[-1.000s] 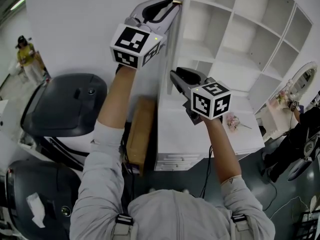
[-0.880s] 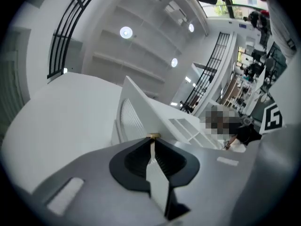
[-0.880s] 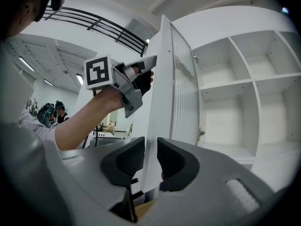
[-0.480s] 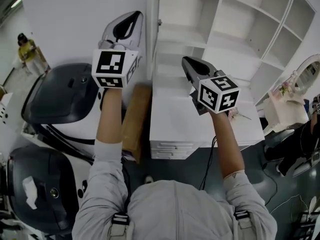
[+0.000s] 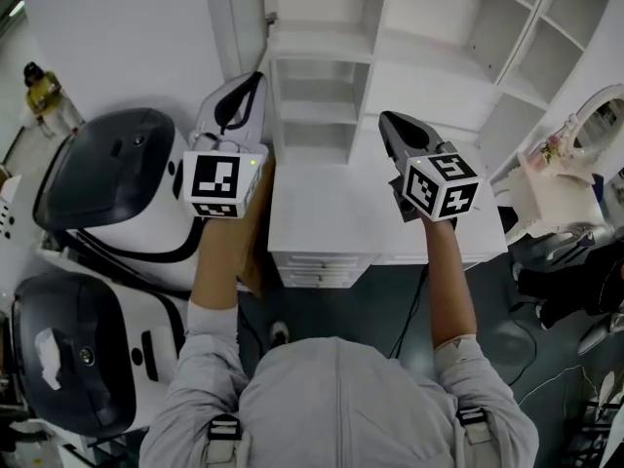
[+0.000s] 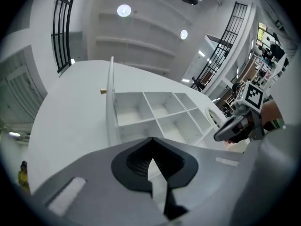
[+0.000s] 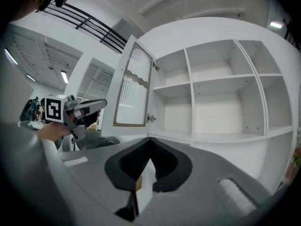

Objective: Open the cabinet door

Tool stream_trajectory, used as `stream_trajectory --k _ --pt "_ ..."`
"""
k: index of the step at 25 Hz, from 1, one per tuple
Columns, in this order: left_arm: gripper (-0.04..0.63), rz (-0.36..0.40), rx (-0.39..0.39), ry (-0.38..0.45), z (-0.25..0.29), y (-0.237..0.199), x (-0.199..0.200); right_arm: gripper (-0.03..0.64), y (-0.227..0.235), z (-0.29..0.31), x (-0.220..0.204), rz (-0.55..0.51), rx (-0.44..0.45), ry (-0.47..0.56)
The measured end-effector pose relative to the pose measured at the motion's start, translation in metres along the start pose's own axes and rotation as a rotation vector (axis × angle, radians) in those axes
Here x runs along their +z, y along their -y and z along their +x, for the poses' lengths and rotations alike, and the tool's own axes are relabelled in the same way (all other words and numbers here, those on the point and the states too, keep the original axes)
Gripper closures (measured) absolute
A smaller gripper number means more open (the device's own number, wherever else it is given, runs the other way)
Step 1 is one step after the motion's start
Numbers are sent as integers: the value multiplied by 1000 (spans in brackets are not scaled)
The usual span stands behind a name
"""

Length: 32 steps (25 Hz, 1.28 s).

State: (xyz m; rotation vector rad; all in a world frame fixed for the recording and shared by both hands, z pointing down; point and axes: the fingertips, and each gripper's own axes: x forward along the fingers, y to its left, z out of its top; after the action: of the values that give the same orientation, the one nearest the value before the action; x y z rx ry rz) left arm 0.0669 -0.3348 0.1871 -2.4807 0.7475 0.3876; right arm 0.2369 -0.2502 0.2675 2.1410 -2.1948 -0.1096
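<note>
**A:** Where is the cabinet door (image 7: 131, 91) at this moment?

**B:** It stands swung far out, at about eleven o'clock in the head view, where we see it nearly edge-on. In the right gripper view its ribbed pane shows at ten o'clock. The cabinet (image 5: 378, 18) itself fills twelve to one o'clock, and its shelves are in plain sight.

**A:** And the two tools?

**B:** The left gripper (image 5: 252, 84) hangs at ten o'clock, near the door's free edge but apart from it. Its jaws are pressed fully together and nothing is between them. The right gripper (image 5: 392, 125) is at two o'clock, above the white counter (image 5: 322, 213). Its jaws are also together, and they hold nothing.

**A:** So which step is in hand?

**B:** I judge that the opening is already done — the door is wide and no tool has hold of it. This looks like the end of the task, not the approach.

**A:** What does the next move call for?

**B:** Very little, I think. Both tools only need to go away from the cabinet without knocking the door. If a wider swing is wanted, the left gripper must first part its jaws, then take the small knob (image 6: 103, 91) — it sits at ten o'clock in the left gripper view.
</note>
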Motion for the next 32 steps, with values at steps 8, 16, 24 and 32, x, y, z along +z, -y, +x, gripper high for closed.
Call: stream_trajectory --k 8,16,24,32 --pt "578 -74 -132 -140 0 67 -67 615 25 -30 -39 -81 -84 -61" --pt "578 -119 -262 -200 -6 111 -99 615 28 -41 -67 -79 -133 -87" --pt "578 -143 -310 -220 -9 125 -115 617 33 -48 -87 -75 -182 -136" --pt "578 -146 -342 -219 -8 136 -119 617 32 -50 -94 -84 -191 -160"
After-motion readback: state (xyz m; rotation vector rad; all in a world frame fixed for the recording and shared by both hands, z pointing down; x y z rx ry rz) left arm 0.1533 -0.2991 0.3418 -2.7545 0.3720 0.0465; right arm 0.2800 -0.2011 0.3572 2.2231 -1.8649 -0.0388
